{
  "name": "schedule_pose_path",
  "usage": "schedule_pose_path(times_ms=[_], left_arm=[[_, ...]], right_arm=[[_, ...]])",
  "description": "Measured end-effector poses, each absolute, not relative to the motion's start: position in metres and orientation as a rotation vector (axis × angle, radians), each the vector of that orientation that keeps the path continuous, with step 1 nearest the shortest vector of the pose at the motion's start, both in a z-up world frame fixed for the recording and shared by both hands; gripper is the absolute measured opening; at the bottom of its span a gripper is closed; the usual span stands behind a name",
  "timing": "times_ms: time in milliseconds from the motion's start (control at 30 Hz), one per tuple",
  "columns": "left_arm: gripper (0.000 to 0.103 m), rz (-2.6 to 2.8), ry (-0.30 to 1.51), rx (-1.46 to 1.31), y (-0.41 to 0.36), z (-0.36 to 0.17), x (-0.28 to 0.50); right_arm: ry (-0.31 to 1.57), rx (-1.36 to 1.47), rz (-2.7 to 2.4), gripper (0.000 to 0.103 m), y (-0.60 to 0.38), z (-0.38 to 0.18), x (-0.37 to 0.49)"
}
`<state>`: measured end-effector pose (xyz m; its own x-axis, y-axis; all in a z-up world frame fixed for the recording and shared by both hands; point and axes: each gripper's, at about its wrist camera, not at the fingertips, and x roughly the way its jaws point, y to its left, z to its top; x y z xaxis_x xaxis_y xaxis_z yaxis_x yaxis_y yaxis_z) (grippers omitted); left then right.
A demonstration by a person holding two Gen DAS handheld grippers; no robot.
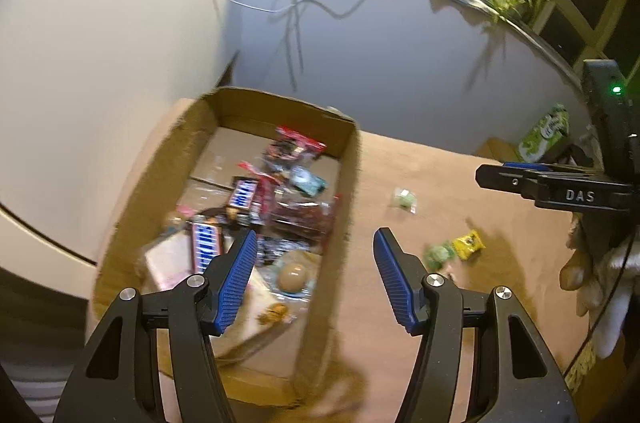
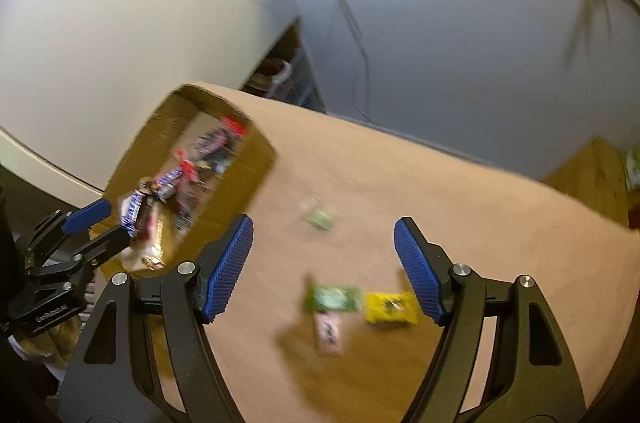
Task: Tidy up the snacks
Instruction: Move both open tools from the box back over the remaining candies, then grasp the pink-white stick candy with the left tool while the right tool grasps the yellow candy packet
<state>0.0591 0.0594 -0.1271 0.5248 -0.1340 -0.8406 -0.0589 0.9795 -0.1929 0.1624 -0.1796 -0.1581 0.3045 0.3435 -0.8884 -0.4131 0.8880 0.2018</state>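
The box [image 1: 276,127] sits at the table's left end, already holding a heap of bars and bags, and it serves as the landmark for the rest. The left gripper [image 1: 314,275] hangs over the box's near right wall, jaws spread wide with nothing between them. The right gripper [image 2: 324,269] hovers over the table [image 2: 460,191] to the right of the box, jaws likewise wide and empty. Right of the box, a few snacks remain loose: a yellow pack [image 2: 390,308] touching a green pack [image 2: 332,299], a pink wrapper [image 2: 330,333] just below the green one, and a small green candy [image 2: 318,217] nearer the box. The view is blurred, so the pink wrapper may be partly tucked under the green pack. The step in hand looks like a pickup by the right gripper. To do it well, drop straight over the yellow pack, straddle its short width, keep one finger out of the green pack's edge, close low against the table, then lift clear before swinging toward the box.
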Motion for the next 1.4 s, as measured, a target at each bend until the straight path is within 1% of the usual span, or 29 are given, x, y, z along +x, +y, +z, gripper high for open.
schedule_pose_path(times_ms=[233, 467, 633, 800, 1033, 1100, 1233, 1300, 1400], left_arm=[[0.060, -0.130, 1.052, -0.185, 0.025, -0.134, 0.059], [0.060, -0.196, 1.084, -0.152, -0.004, -0.143, 0.067], [0.050, -0.249, 1.127, -0.136, -0.027, -0.156, 0.071], [0.048, -0.285, 1.175, -0.146, -0.044, -0.169, 0.072], [0.046, -0.302, 1.247, -0.227, -0.062, -0.192, 0.064], [0.046, -0.290, 1.248, -0.244, -0.066, -0.197, 0.062], [0.046, -0.241, 1.245, -0.306, -0.071, -0.206, 0.061], [0.046, -0.222, 1.252, -0.312, -0.077, -0.210, 0.059], [0.046, -0.202, 1.241, -0.299, -0.080, -0.211, 0.058]], right_arm=[[1.227, -0.069, 0.438, 0.076, -0.223, -0.183, 0.157], [1.251, -0.113, 0.450, 0.076, -0.238, -0.201, 0.144], [1.278, -0.170, 0.478, 0.075, -0.237, -0.214, 0.138], [1.298, -0.253, 0.535, 0.066, -0.233, -0.223, 0.135], [1.277, -0.478, 0.672, 0.062, -0.212, -0.234, 0.131], [1.269, -0.521, 0.722, 0.059, -0.208, -0.236, 0.132], [1.242, -0.600, 0.822, 0.058, -0.202, -0.243, 0.141], [1.228, -0.632, 0.859, 0.053, -0.200, -0.244, 0.145], [1.203, -0.664, 0.933, 0.052, -0.198, -0.245, 0.151]])
